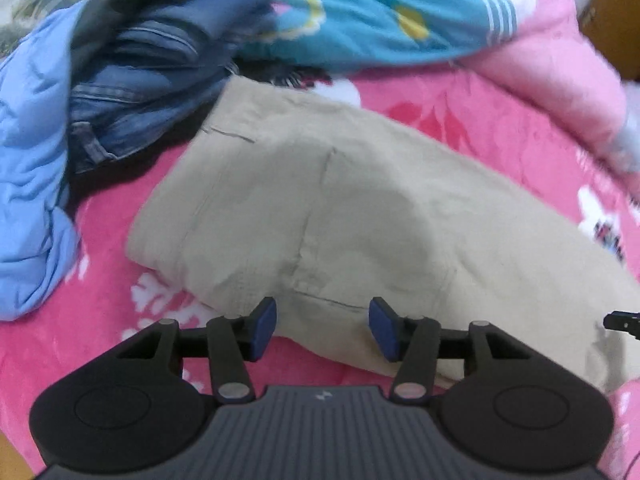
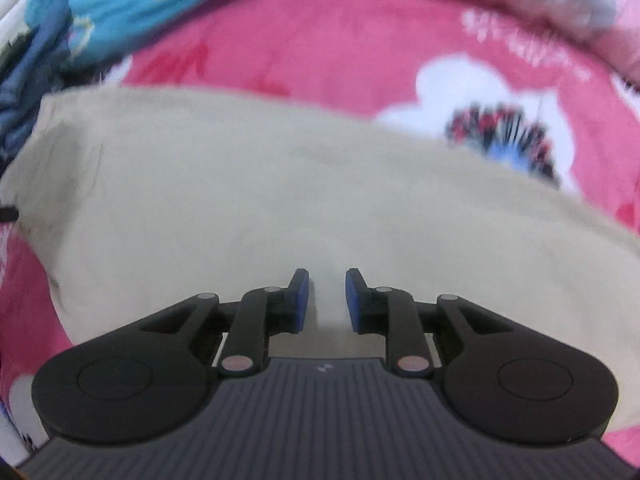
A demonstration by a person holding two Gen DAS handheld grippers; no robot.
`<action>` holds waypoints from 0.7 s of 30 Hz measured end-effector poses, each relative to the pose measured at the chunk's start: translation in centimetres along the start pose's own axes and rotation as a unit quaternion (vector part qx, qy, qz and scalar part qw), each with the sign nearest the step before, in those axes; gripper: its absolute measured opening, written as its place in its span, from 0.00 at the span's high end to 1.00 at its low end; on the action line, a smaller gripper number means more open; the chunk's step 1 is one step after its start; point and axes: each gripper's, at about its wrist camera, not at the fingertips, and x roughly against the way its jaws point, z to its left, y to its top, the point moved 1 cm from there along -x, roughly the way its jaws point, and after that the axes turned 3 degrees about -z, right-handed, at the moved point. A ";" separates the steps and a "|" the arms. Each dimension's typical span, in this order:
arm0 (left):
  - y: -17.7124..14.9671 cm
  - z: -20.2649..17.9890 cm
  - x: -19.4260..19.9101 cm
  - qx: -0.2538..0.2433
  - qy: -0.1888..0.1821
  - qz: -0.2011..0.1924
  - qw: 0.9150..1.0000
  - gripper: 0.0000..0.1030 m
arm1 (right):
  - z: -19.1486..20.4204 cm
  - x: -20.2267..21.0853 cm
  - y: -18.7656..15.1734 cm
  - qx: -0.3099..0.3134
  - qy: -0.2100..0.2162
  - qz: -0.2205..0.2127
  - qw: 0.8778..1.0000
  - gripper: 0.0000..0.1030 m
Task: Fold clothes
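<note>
Beige trousers lie on the pink blanket under the left gripper, spread wide and empty, and the right gripper, narrowly parted and empty.

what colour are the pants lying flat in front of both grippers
Beige, a plain khaki tone with no pattern. The pants show best in the left wrist view.

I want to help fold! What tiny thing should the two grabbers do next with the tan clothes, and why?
Probably close both on the near edge. The left gripper and right gripper are open with nothing between the pads, right above the beige garment, which lies spread on the pink blanket. Gripping that edge would let them lift it over for a fold.
</note>
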 end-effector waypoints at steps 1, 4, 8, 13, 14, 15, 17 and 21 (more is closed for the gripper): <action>0.3 0.3 0.4 0.006 -0.004 -0.007 1.000 0.49 | 1.5 0.1 1.1 0.005 0.011 -0.015 1.000 0.80; 1.6 1.2 1.0 0.023 -0.017 -0.021 0.999 0.49 | 7.5 0.0 4.9 0.030 0.060 -0.067 0.996 0.80; 3.0 2.9 0.3 0.018 -0.003 -0.020 1.000 0.49 | 15.6 -2.2 9.0 0.054 0.131 -0.095 0.985 0.80; 3.3 6.0 -1.5 0.046 -0.027 0.013 0.998 0.50 | 23.0 -7.6 11.3 0.110 0.132 -0.081 0.982 0.83; 3.4 6.3 -1.6 0.044 -0.038 0.017 0.998 0.50 | 24.0 -8.7 11.7 0.118 0.128 -0.075 0.982 0.83; 3.5 6.5 -1.8 0.036 -0.046 0.021 0.998 0.49 | 23.8 -10.0 11.6 0.115 0.113 -0.061 0.985 0.83; 3.6 6.7 -2.0 0.020 -0.059 0.031 0.998 0.49 | 22.2 -13.2 11.2 0.100 0.062 -0.012 0.993 0.83; 4.1 7.8 -2.0 0.037 -0.089 0.046 0.994 0.50 | 19.6 -13.7 11.3 0.038 0.029 0.019 0.999 0.83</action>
